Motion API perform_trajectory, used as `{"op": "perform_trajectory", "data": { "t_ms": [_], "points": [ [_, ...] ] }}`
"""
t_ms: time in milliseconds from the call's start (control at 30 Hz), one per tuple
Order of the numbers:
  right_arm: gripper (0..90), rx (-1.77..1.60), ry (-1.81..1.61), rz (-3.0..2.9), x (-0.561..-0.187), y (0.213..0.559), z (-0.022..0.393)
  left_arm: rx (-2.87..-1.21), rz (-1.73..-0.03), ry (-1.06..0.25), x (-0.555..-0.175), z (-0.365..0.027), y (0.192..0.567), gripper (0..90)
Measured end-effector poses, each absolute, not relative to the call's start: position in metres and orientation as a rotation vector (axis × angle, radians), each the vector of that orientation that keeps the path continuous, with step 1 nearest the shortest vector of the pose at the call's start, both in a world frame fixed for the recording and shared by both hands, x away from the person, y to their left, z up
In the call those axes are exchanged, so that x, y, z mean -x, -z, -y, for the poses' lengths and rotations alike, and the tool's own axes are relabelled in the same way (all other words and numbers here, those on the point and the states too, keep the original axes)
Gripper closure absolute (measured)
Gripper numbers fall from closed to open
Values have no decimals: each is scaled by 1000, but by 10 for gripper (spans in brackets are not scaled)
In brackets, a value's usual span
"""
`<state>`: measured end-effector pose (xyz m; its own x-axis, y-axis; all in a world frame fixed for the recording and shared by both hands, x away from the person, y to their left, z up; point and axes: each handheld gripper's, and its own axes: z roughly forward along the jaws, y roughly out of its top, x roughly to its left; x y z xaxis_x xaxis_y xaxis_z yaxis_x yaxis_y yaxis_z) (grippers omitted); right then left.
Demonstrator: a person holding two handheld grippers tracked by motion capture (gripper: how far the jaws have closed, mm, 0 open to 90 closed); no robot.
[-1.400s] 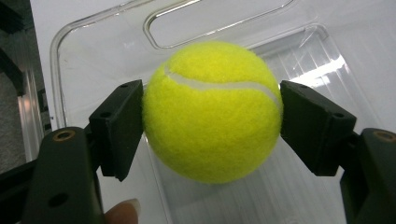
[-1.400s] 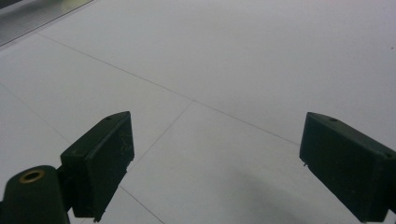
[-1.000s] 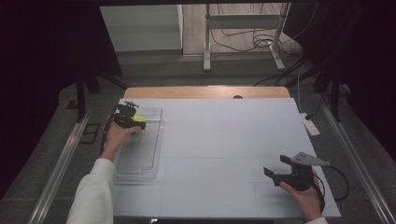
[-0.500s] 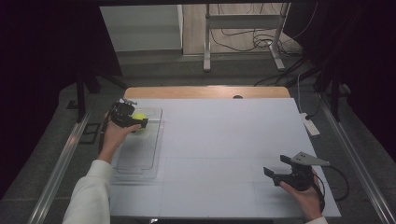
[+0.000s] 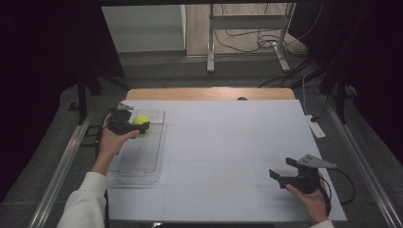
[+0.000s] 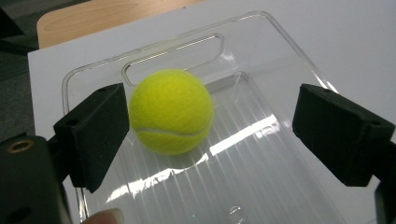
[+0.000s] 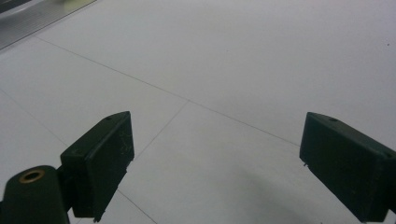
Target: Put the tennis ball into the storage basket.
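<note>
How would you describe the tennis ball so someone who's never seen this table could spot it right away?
Start at the white table and go to the clear plastic tray near its left edge. At the tray's far end, by the cut-out handle, lies the tennis ball, between the open jaws of the left tool. It is the one bright yellow-green, fuzzy round thing there.

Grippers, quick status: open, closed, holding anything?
Left gripper: open, fingers just spread; tennis ball lies in the clear tray beyond them, not gripped.
Right gripper: open, holding nothing, over the white table.
</note>
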<state>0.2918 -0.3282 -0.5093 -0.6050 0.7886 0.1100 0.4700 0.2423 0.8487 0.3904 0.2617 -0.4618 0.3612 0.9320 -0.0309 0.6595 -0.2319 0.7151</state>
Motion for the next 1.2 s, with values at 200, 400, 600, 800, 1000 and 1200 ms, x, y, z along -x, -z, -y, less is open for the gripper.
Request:
{"op": "perform_trajectory", "data": {
  "t_ms": [200, 400, 600, 800, 1000, 1200],
  "points": [
    [103, -1156, -1301, -2183, -293, 509, 327, -1955, -1327, -538, -378, -258, 458, 124],
    [105, -1147, -1306, -2191, -295, 509, 326, -1941, -1248, -532, -360, -248, 453, 121],
    [104, -1136, -1307, -2186, -293, 507, 325, -1920, -1185, -506, -341, -242, 449, 119],
    [105, -1134, -1301, -2183, -290, 506, 324, -1920, -1137, -490, -325, -236, 446, 116],
    [104, -1144, -1298, -2179, -289, 506, 324, -1920, -1083, -472, -302, -226, 449, 116],
    [104, -1146, -1302, -2175, -289, 506, 325, -1931, -1052, -449, -286, -218, 456, 116]
  ]
}}
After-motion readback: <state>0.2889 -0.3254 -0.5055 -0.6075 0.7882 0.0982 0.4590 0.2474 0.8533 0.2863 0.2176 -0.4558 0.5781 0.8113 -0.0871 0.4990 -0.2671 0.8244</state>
